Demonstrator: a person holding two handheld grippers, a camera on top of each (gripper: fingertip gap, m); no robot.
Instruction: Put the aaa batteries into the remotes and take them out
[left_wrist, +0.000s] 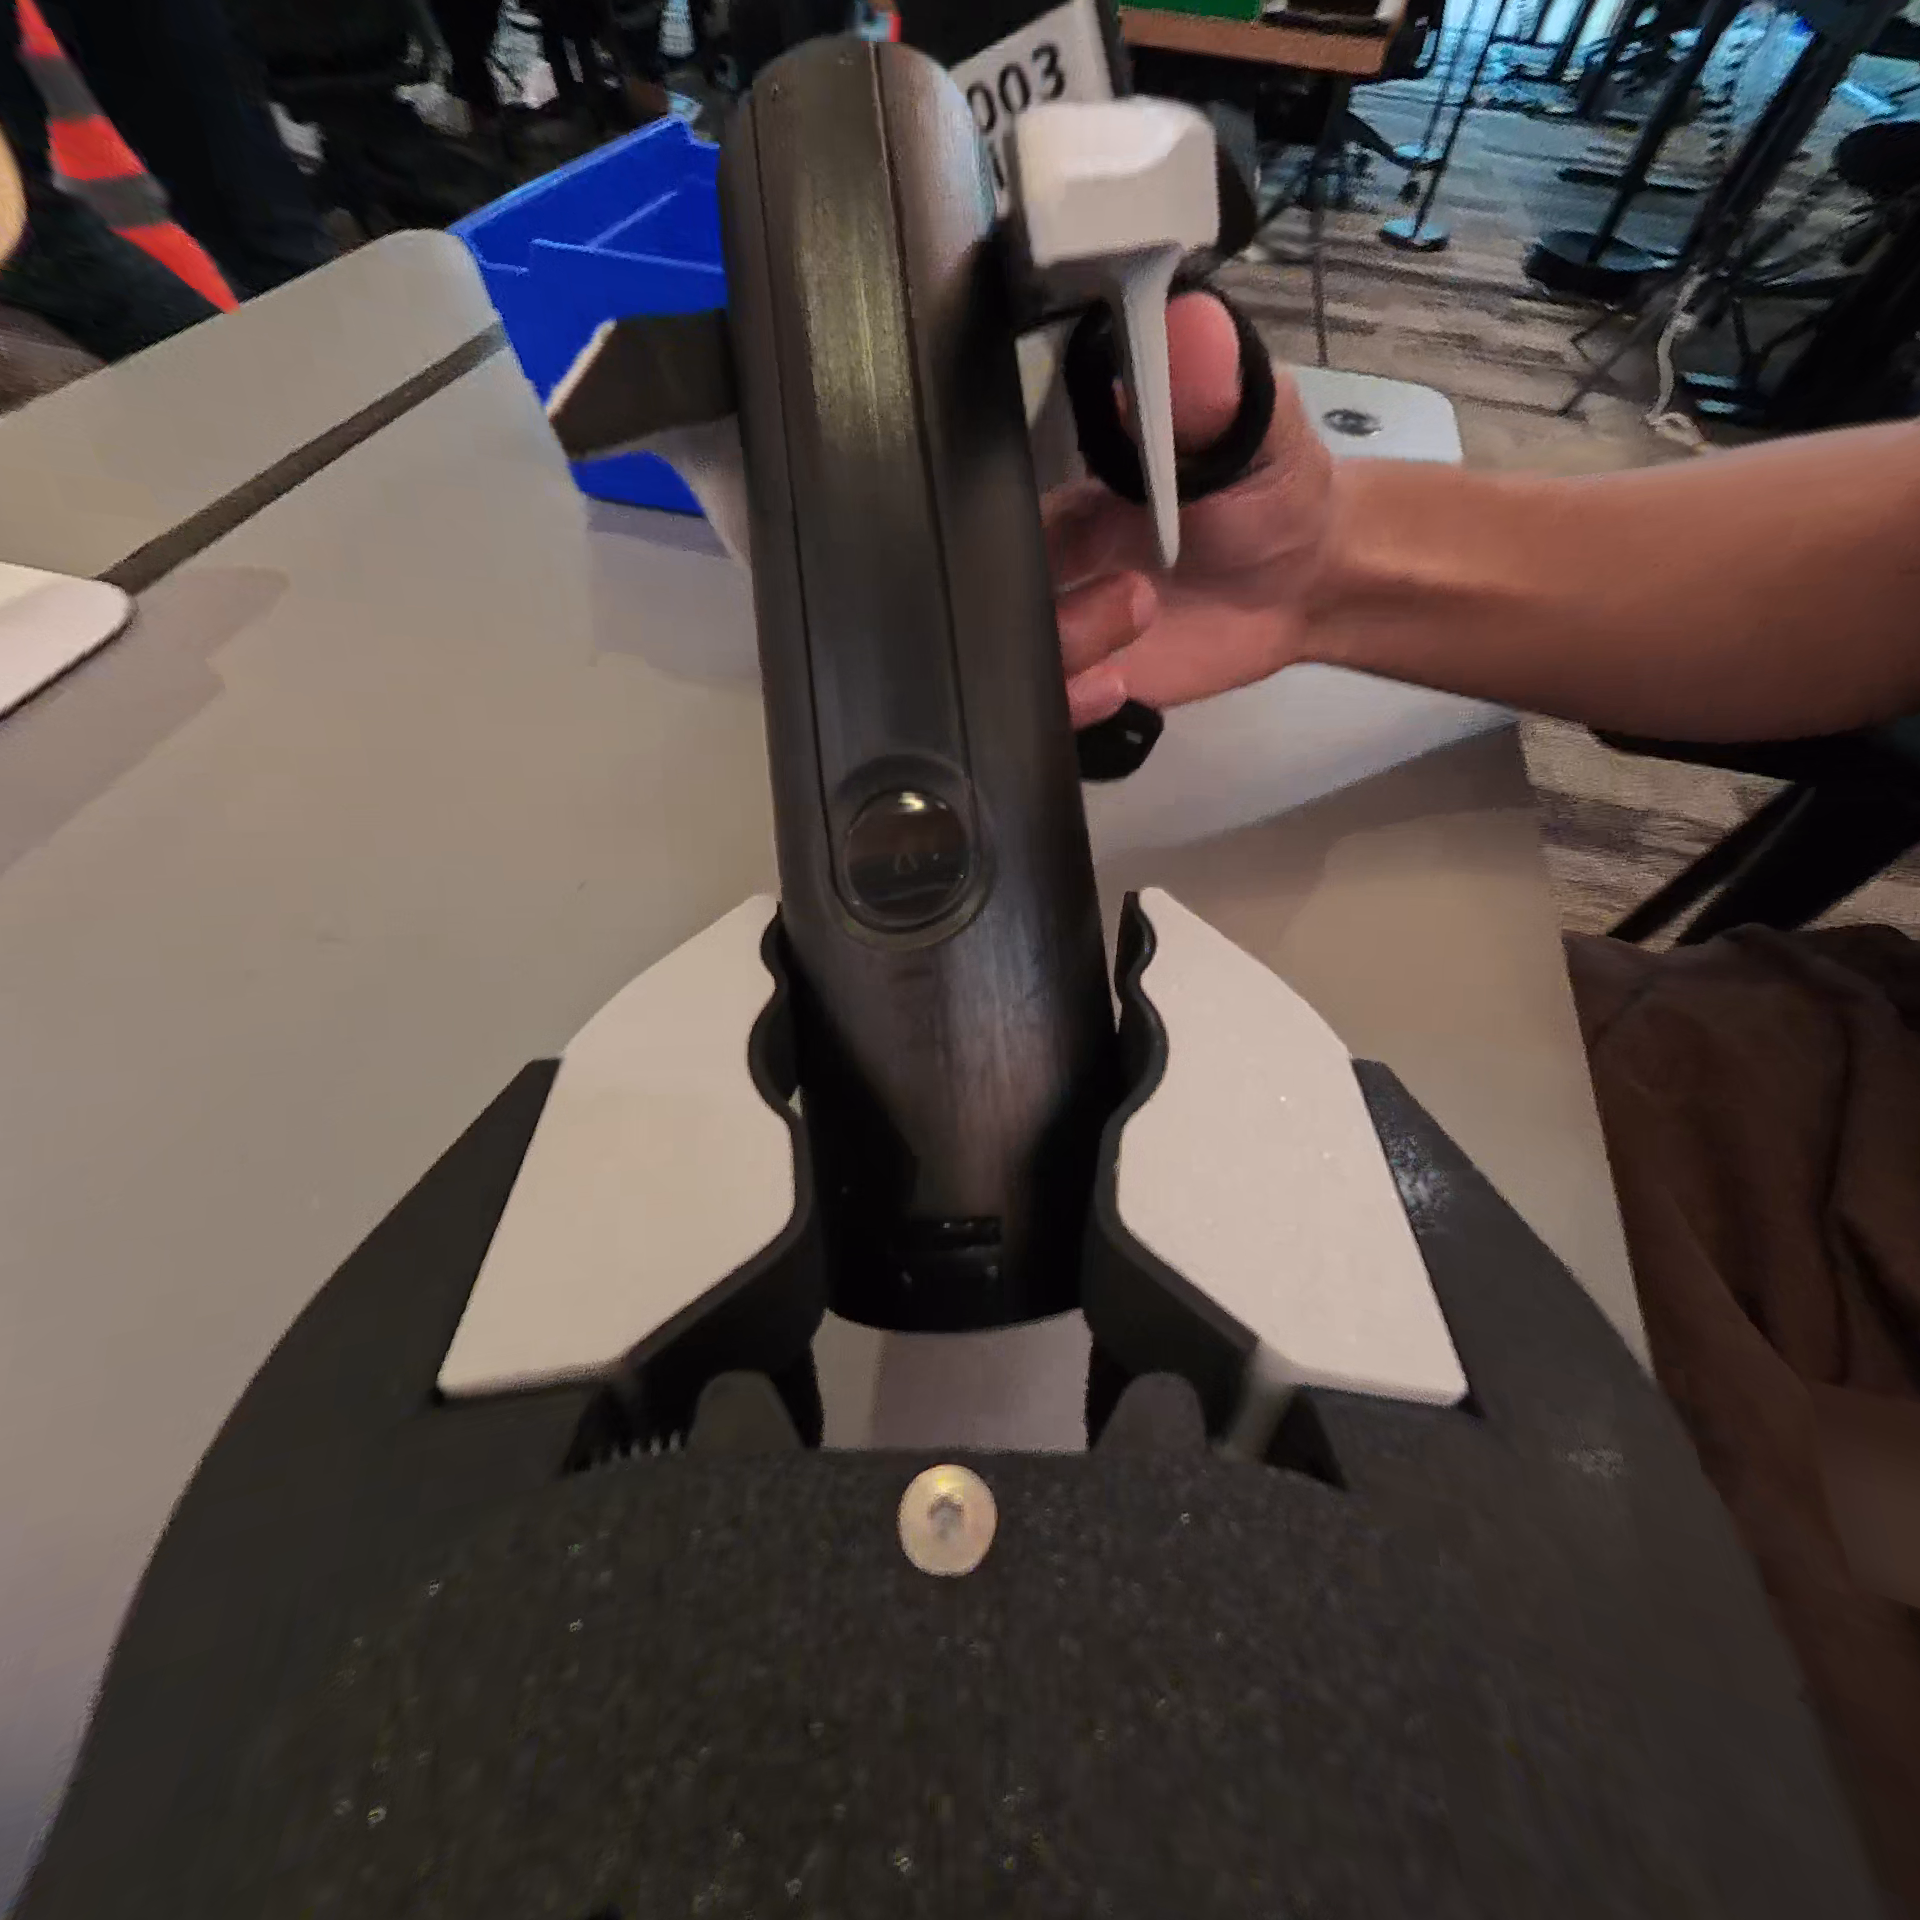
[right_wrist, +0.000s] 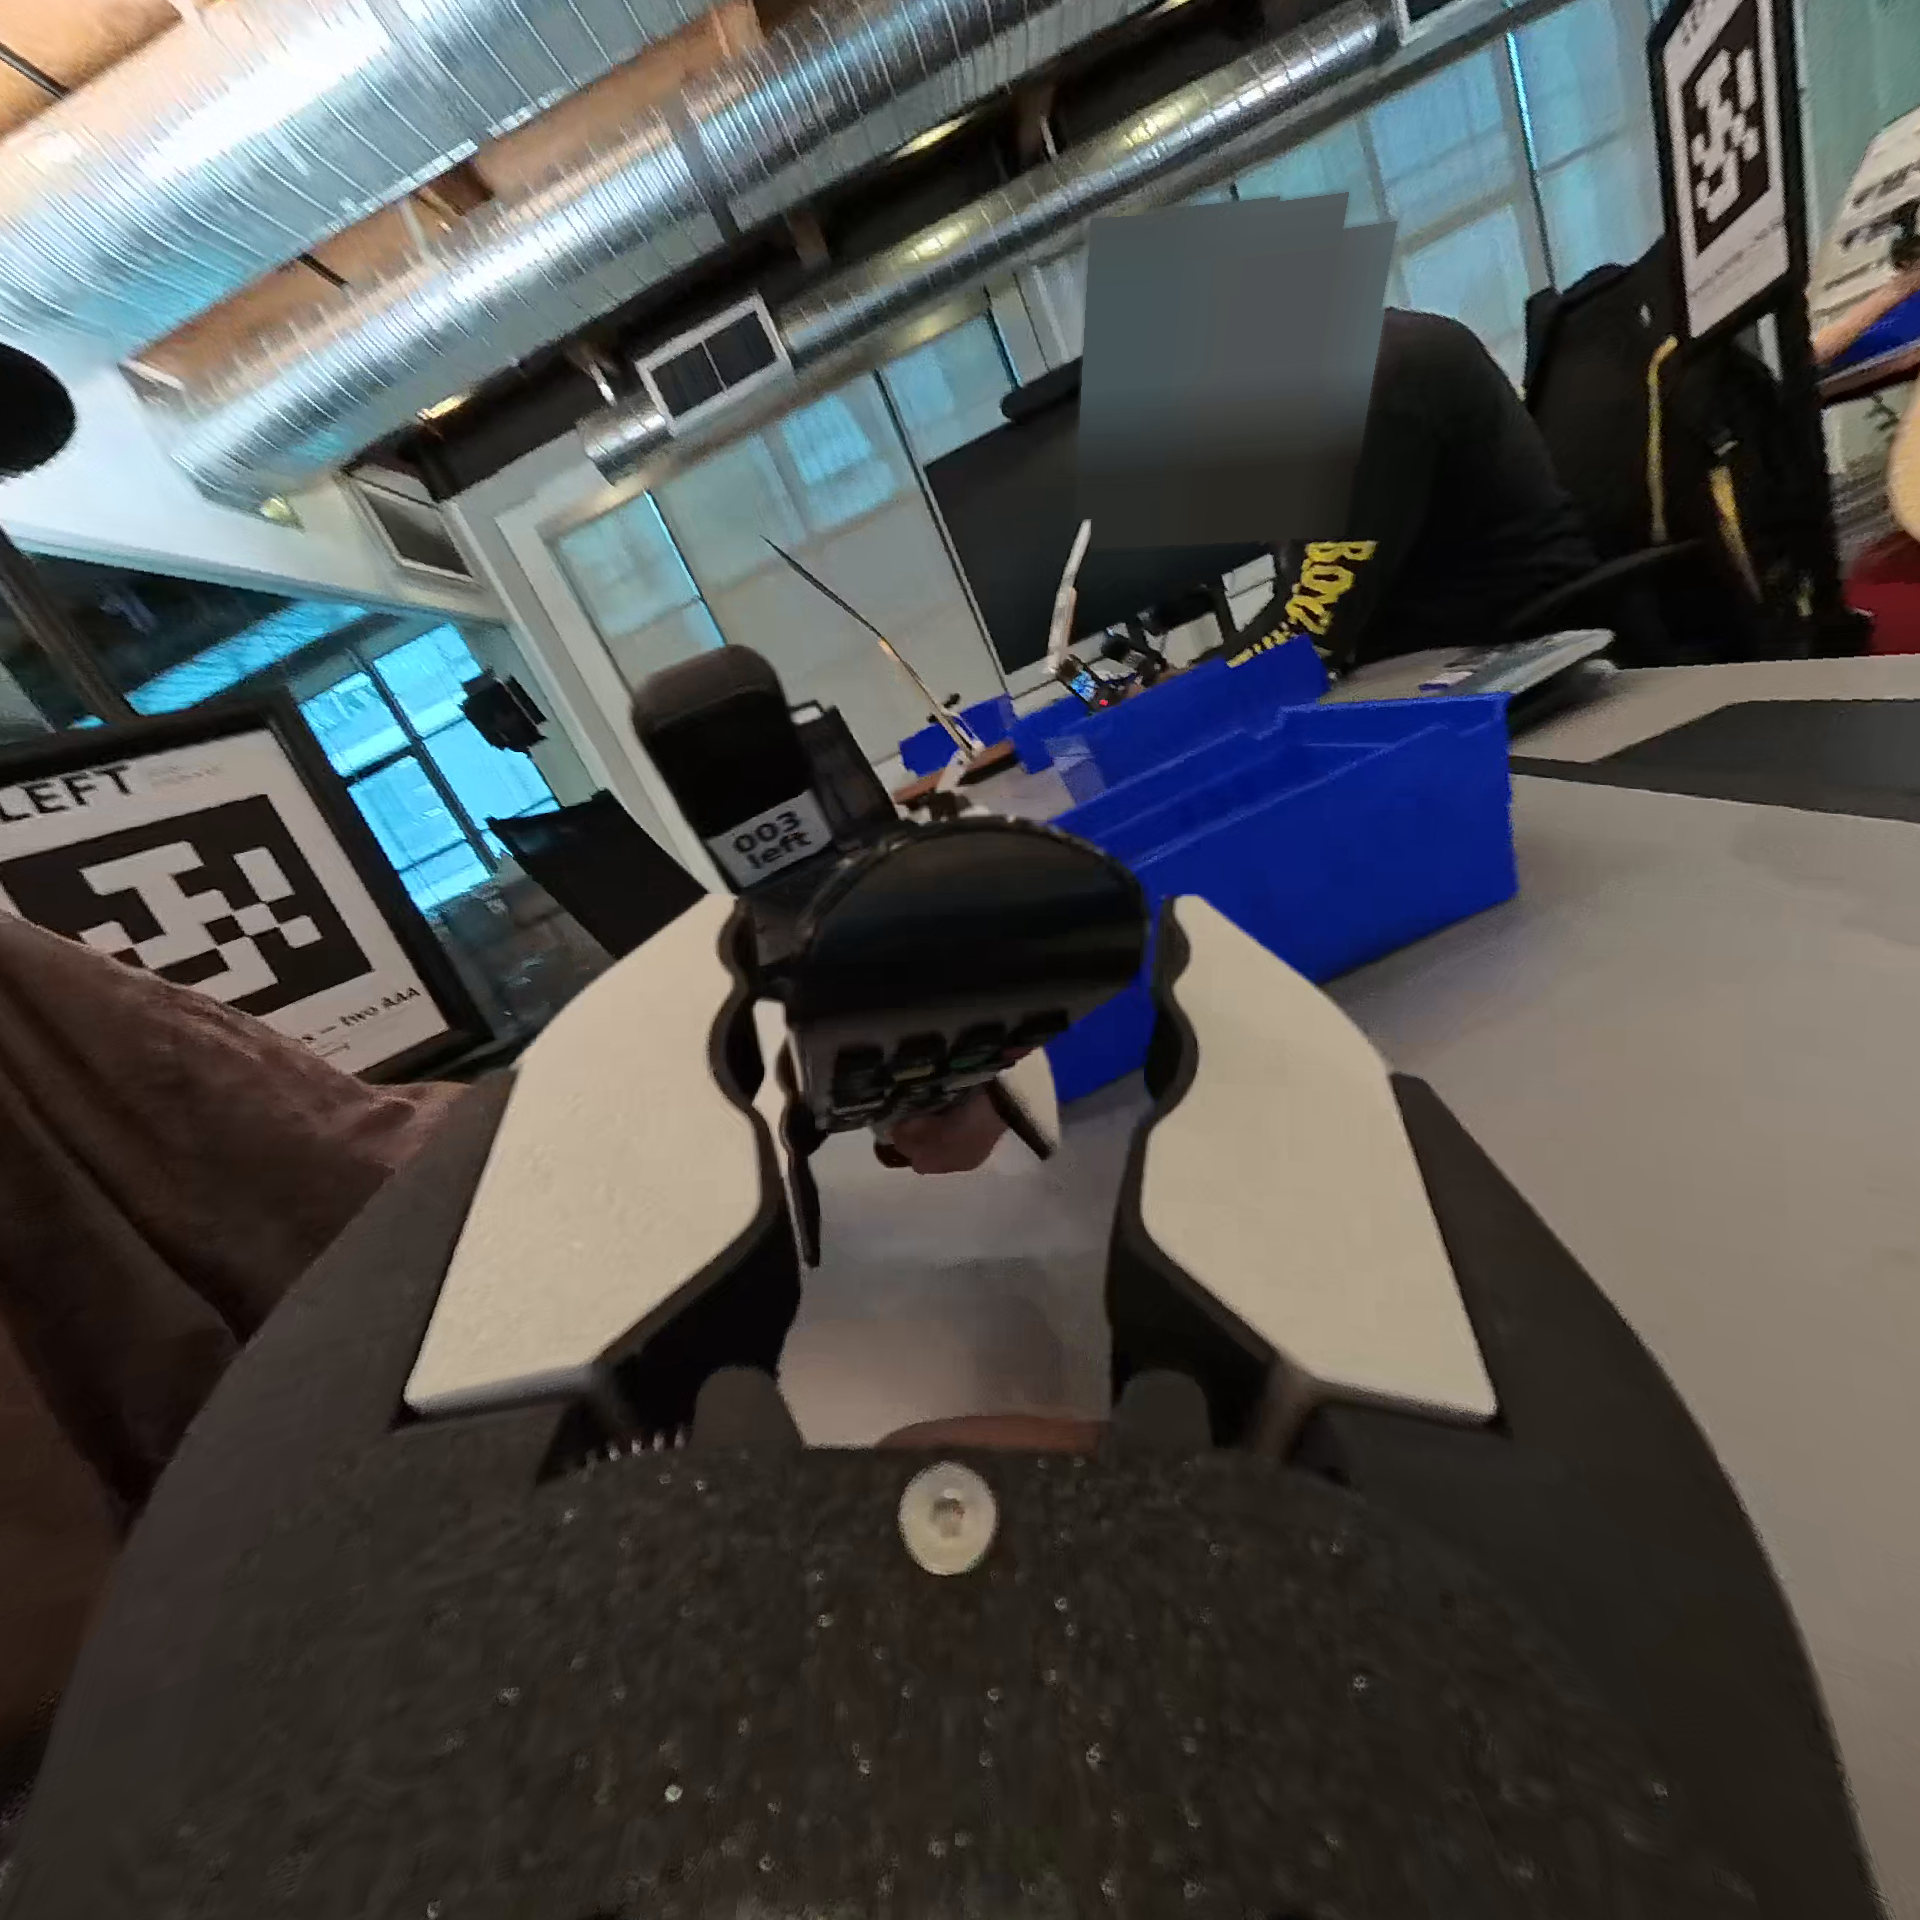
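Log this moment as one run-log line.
left gripper: shut on remote, back side up | right gripper: at remote's far end, grip unclear | blue bin: behind, on table | batteries: not visible

Left wrist view: looked forward and down along its fingers, very close on the remote. Right wrist view: tilted upward toward ceiling ducts. Shared: remote, blue bin, grey table.

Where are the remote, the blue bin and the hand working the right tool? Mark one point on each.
remote (left_wrist: 894, 582): left wrist view, middle of its dark back.
blue bin (right_wrist: 1351, 821): right wrist view, front wall.
hand (left_wrist: 1195, 582): left wrist view, palm.
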